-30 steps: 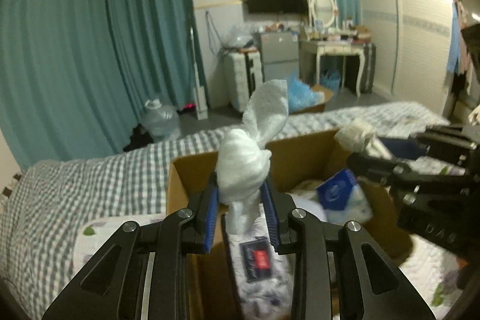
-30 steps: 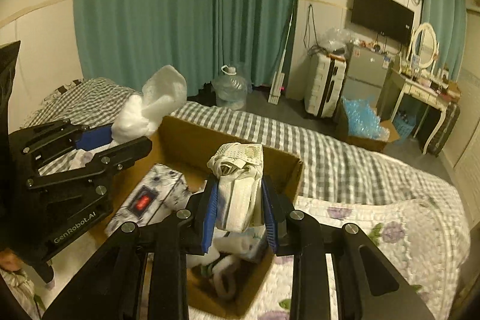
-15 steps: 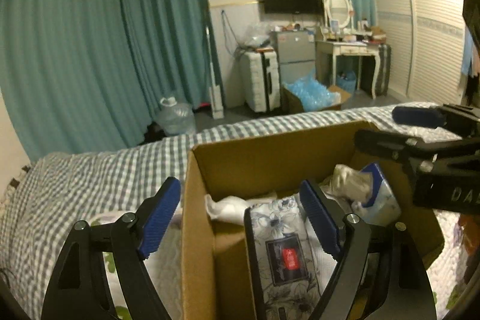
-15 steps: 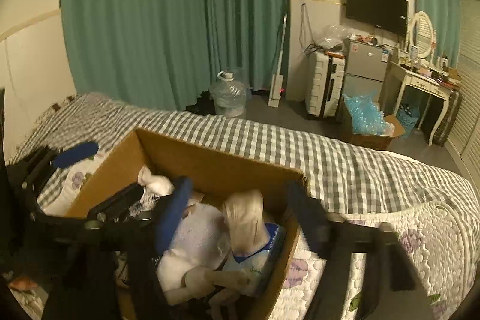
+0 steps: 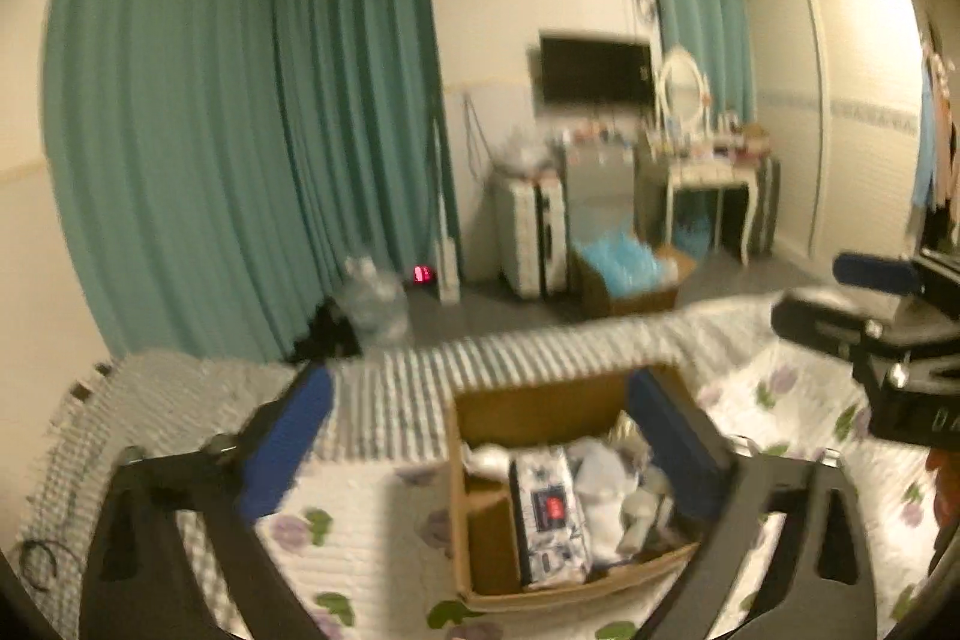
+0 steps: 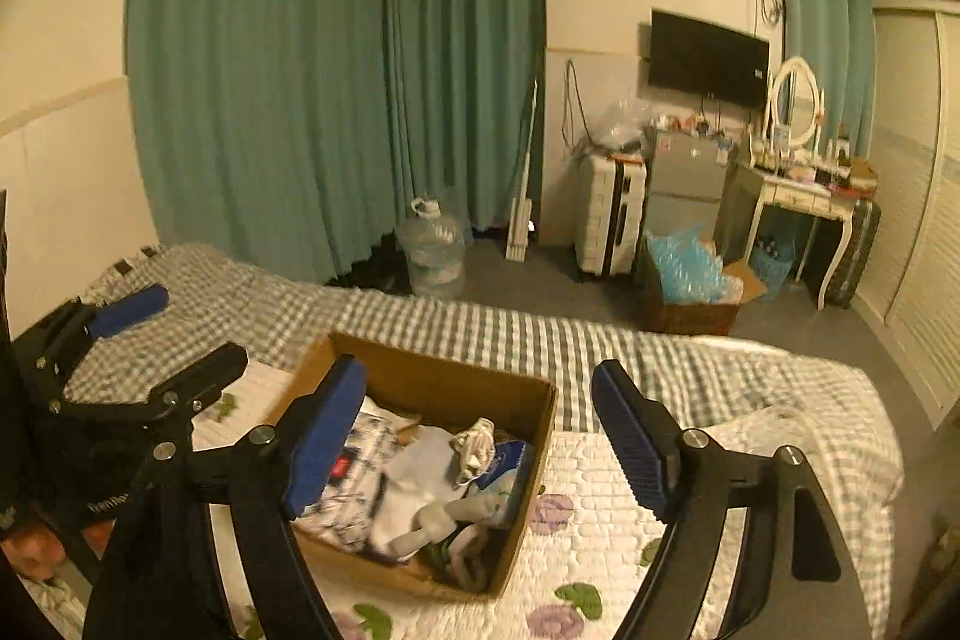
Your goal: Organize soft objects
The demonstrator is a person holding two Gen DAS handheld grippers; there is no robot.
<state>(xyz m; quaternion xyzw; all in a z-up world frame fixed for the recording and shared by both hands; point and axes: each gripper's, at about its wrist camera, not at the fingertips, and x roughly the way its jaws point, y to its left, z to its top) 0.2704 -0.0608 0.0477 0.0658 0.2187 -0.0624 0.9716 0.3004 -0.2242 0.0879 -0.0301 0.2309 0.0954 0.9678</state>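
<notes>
Cardboard box (image 6: 528, 400): open-topped, resting on the floral quilt (image 6: 600, 532) of the bed (image 6: 480, 334), toward its near edge. Contents: patterned tissue pack (image 6: 351, 466) at the left, white cloth (image 6: 420, 466), knotted cream bundle (image 6: 477, 445), blue-labelled pack (image 6: 510, 460) at the right. Left gripper (image 5: 480, 436): jaws spread wide, empty, above the box. Right gripper (image 6: 480, 430): jaws spread wide, empty, likewise above it.

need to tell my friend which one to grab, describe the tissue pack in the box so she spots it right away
On the bed sits an open cardboard box of soft things. The tissue pack lies along its left side: a flat white pack with a dark floral print and a red label, unlike the plain white cloth beside it.
</notes>
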